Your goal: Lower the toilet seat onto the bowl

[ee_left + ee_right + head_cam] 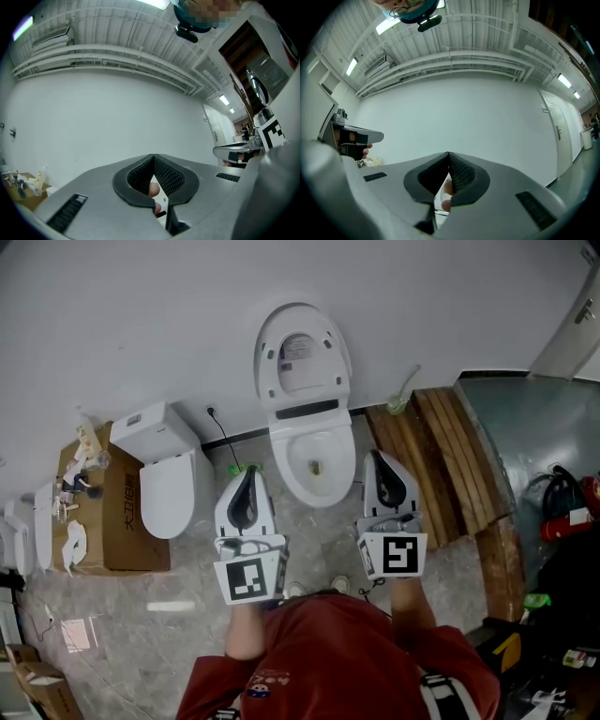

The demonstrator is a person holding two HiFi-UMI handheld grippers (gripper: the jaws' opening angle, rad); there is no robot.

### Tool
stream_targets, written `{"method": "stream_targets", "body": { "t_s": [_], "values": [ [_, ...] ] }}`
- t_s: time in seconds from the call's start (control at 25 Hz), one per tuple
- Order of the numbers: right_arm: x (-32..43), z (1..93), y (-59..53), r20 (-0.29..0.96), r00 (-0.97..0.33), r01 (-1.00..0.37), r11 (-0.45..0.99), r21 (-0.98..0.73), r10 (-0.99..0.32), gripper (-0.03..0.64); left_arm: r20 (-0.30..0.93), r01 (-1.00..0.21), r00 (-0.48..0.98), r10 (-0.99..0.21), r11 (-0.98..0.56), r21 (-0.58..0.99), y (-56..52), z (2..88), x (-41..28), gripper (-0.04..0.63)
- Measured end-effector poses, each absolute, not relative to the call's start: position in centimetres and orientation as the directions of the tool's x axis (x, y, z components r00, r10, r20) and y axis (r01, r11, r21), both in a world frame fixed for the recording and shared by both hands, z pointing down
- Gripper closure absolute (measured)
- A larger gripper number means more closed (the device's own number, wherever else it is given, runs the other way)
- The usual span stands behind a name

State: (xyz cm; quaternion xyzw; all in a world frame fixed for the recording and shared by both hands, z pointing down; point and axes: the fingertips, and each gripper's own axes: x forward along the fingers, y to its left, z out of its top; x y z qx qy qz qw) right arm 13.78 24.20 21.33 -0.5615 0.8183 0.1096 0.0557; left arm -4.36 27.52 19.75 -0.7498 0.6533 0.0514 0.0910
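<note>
A white toilet stands against the white wall in the head view. Its seat [302,360] is raised, leaning back with the lid behind it. The bowl [284,454] below is open, with a little water at the bottom. My left gripper [247,472] is held to the left of the bowl's front, and my right gripper [377,459] to its right. Neither touches the toilet. Both point up toward the wall. In the left gripper view the left gripper [153,157] has its jaws closed tip to tip on nothing. The right gripper [448,153] looks the same in its own view.
A second white toilet [165,482] with a closed lid stands to the left, beside a cardboard box [117,521]. Wooden slats [441,460] lie right of the bowl, with a toilet brush [401,397] by the wall. A grey metal panel [534,427] fills the far right.
</note>
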Motion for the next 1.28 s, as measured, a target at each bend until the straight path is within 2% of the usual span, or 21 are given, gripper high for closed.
{"method": "stream_targets", "body": {
  "t_s": [0.68,1.28],
  "values": [
    [19.5,24.1,24.7,-0.187,-0.377,-0.924,0.382,0.008,-0.907,0.603,-0.138,-0.987,0.138,-0.981,-0.124,-0.107,28.3,21.7,2.6,0.583],
    [17.7,24.7,21.4,-0.166,-0.384,-0.923,0.379,0.064,-0.908,0.603,-0.142,-0.989,0.126,-0.982,-0.114,-0.09,24.7,23.2,0.9,0.583]
  ]
}}
